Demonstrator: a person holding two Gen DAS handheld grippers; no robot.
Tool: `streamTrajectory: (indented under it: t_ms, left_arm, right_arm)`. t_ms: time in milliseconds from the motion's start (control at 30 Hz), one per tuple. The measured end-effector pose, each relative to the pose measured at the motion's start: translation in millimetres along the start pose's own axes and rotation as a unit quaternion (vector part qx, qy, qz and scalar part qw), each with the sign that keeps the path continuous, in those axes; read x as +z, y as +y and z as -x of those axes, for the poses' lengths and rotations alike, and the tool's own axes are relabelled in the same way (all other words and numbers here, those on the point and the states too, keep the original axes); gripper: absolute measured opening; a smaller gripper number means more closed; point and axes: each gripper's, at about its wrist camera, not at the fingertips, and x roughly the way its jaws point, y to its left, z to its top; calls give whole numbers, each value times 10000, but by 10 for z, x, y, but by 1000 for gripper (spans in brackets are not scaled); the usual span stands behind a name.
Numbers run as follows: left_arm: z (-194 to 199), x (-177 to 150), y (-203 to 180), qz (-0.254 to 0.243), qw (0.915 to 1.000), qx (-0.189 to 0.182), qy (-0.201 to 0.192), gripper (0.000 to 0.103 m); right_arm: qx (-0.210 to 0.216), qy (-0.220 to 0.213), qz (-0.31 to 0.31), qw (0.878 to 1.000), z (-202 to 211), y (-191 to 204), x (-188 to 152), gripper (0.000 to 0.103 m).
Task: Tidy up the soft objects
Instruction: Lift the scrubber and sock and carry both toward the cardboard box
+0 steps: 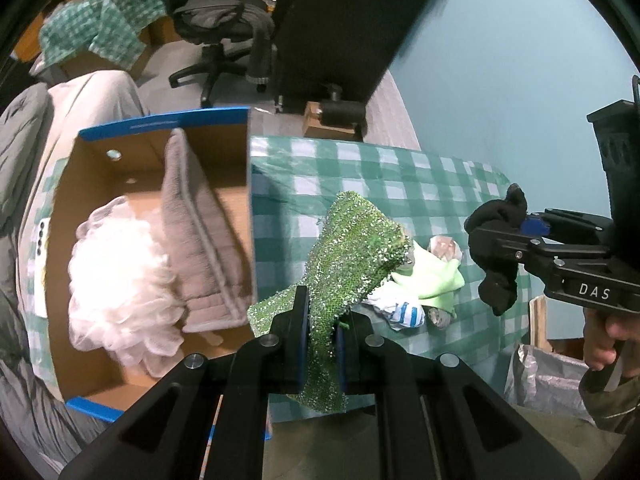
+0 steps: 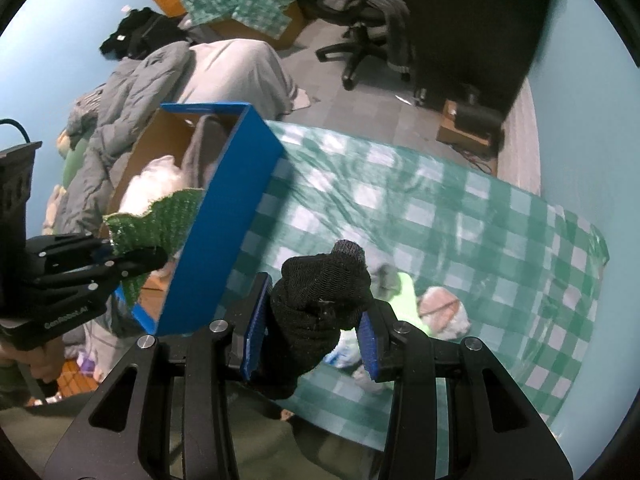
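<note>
My left gripper is shut on a sparkly green scrub cloth and holds it in the air just right of the blue-edged cardboard box. The box holds a grey towel and a white mesh pouf. My right gripper is shut on a black knitted glove above the checked table; it also shows in the left wrist view. A light green cloth, a blue-and-white cloth and a pinkish wad lie on the tablecloth.
The box stands at the table's left edge. Beyond are grey bedding, an office chair and a dark cabinet. A turquoise wall runs along the right. A silvery bag lies below the table's right end.
</note>
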Motion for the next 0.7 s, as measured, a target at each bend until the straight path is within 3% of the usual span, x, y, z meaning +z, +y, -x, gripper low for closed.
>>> streamTrajectory:
  t_ms: [700]
  left_arm:
    - [338, -251, 774, 688, 9966, 341, -283, 11]
  right_arm:
    - [427, 131, 1060, 9934, -313, 1068, 407, 39]
